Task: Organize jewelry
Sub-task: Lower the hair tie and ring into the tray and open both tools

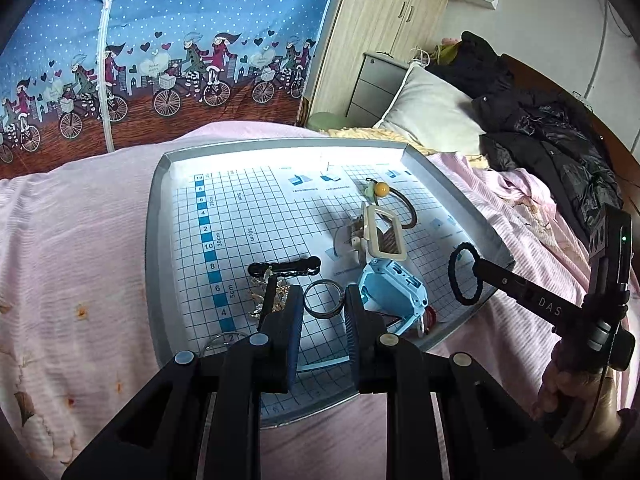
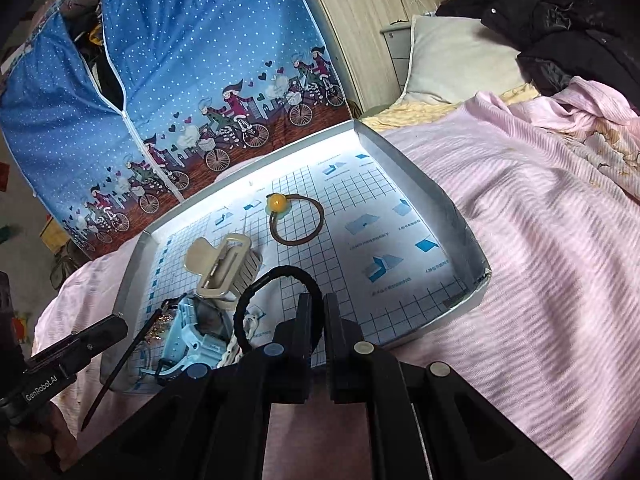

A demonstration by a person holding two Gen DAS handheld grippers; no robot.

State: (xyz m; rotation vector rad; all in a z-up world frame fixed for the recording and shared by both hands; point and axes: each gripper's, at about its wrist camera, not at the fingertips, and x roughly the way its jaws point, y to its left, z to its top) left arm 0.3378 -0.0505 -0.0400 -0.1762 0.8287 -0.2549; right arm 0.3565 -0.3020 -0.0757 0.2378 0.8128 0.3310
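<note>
The shallow grey tray with a blue grid-printed paper liner [image 1: 158,216] lay on the pink striped bedspread [image 1: 80,216] and served as the landmark. The right tool [image 2: 316,308] had its fingers nearly closed, pinching the black fabric hair tie [image 2: 276,280] by one side so the loop hung free above the tray's near edge; in the left wrist view the same loop [image 1: 464,276] stood out past that tool's tip over the tray's right side. The tie looked light, soft and limp, likely to sag and swing, and a pinch across the band seemed enough. The left tool [image 1: 323,304] was open, its fingers straddling the thin dark metal ring [image 1: 323,298] lying flat on the liner near the tray's front; it held nothing. The ring appeared stiff, light and slippery, best taken across its rim. Just right of the ring sat the light blue plastic watch [image 1: 394,284], bulky and rigid. Behind it the cream plastic claw clip [image 1: 380,236], and further toward the tray's back wall the brown elastic hair tie with a yellow bead [image 1: 394,204]. Left of the ring lay a black barrette [image 1: 284,268] over a gold chain tangle [image 1: 276,300], delicate, prone to snagging.
</note>
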